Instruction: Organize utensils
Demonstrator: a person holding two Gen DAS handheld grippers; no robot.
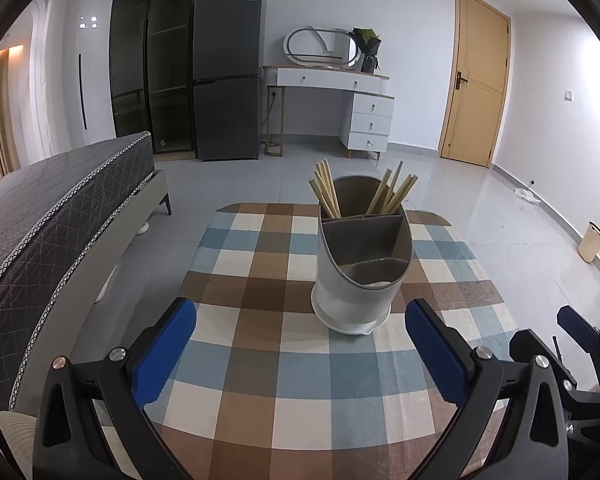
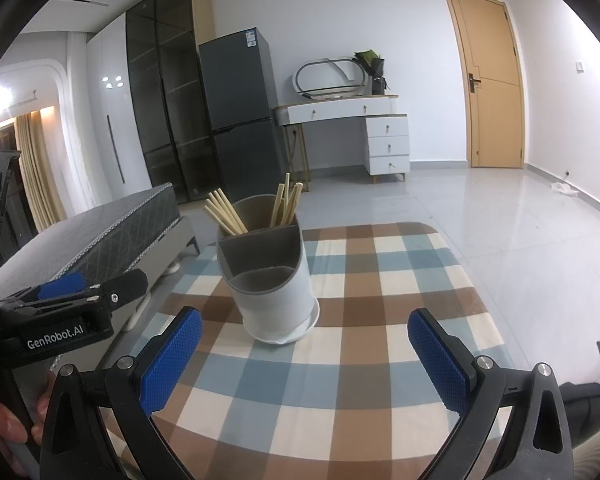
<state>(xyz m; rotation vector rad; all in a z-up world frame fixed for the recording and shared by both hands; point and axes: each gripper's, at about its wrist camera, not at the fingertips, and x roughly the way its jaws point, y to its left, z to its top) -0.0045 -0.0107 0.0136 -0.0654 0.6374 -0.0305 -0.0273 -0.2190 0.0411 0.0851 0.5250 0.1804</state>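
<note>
Both our claws, left claw [image 1: 300, 354] and right claw [image 2: 304, 354], hang released and empty over the checked worktop [image 1: 300, 392]. The holder [image 1: 362, 264] sits mid-worktop with chopsticks [image 1: 326, 192] already in its back slots. Probably best we just back off gently.

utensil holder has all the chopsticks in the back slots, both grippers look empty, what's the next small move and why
Probably pull both grippers back. The chopsticks stand in the rear compartments of the utensil holder, no loose utensil shows on the checkered tablecloth, and the left gripper and right gripper are open and empty.
</note>
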